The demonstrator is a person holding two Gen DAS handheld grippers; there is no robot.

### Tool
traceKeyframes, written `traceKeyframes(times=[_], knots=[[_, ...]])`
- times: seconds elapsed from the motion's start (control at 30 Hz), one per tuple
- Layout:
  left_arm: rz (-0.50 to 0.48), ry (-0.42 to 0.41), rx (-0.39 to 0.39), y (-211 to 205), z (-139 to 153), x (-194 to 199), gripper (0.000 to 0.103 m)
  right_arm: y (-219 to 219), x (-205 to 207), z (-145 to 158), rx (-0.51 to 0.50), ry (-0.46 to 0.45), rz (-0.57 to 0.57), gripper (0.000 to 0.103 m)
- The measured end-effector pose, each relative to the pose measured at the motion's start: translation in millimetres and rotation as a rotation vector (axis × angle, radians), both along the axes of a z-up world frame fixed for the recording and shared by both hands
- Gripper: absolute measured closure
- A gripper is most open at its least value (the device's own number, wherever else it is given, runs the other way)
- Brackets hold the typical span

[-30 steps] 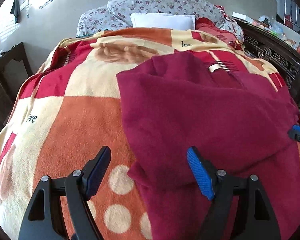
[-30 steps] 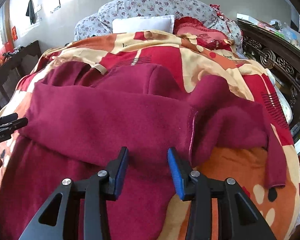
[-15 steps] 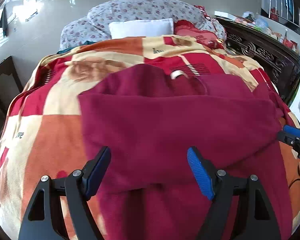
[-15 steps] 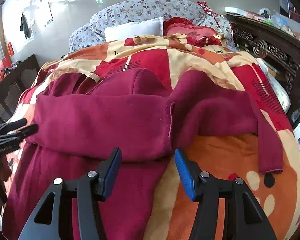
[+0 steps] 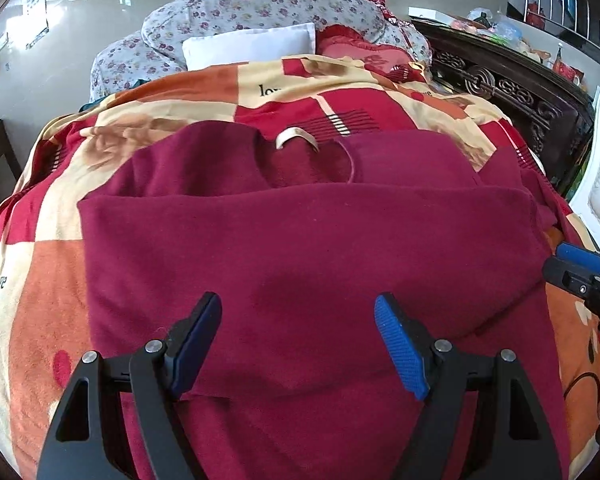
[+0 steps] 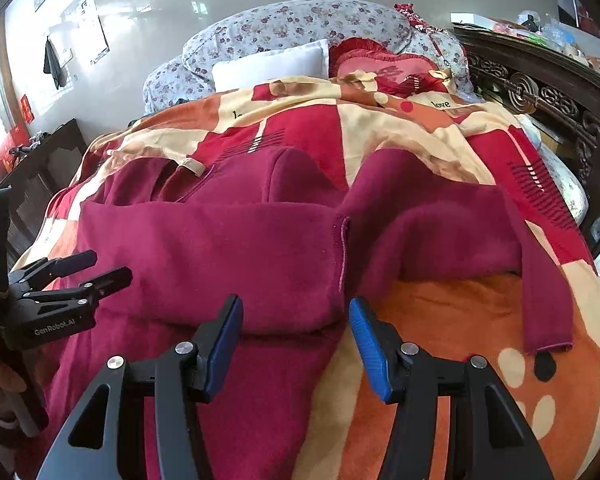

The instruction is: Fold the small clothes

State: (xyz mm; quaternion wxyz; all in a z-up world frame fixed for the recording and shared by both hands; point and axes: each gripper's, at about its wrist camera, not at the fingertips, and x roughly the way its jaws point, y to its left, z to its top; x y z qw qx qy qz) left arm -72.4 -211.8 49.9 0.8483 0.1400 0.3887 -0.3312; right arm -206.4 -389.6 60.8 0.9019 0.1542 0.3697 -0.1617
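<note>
A dark red sweater (image 5: 308,248) lies spread on the patterned blanket (image 5: 44,280), one sleeve folded flat across its chest. Its collar with a beige label (image 5: 296,136) points toward the pillows. My left gripper (image 5: 298,340) is open and empty, just above the sweater's middle. My right gripper (image 6: 296,338) is open and empty over the folded sleeve's cuff edge (image 6: 342,248). The other sleeve (image 6: 532,280) stretches right and hangs down over the blanket (image 6: 452,320). Each gripper shows in the other's view: the right (image 5: 580,276), the left (image 6: 76,276).
Floral bedding (image 5: 260,12), a white pillow (image 5: 252,46) and a red cushion (image 6: 384,68) lie at the head of the bed. A carved dark wooden bed frame (image 5: 508,92) runs along the right. Dark furniture (image 6: 40,168) stands to the left.
Both grippers have shifted: the left moved right to sit over the sweater's middle, the right moved right to the sleeve cuff and opened wider. The sweater lies as before.
</note>
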Motion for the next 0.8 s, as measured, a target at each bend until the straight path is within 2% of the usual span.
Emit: traceKeyframes(times=[0.23, 0.43, 0.53, 0.7, 0.8], knots=[[0.014, 0.013, 0.011, 1, -6, 2, 0.025, -4, -5, 1, 0.01, -0.006, -0.006, 0.038], [0.048, 0.075, -0.035, 7, -21, 10, 0.021, -19, -22, -2, 0.062, -0.032, -0.073, 0.033], [0.063, 0.06, -0.048, 7, -27, 10, 0.018, -19, -22, -3, 0.086, -0.042, -0.084, 0.033], [0.071, 0.035, -0.047, 7, -30, 7, 0.014, 1, -6, 6, 0.032, -0.067, -0.024, 0.033], [0.076, 0.041, -0.061, 9, -31, 9, 0.013, 15, 12, 7, -0.01, -0.052, 0.019, 0.033]])
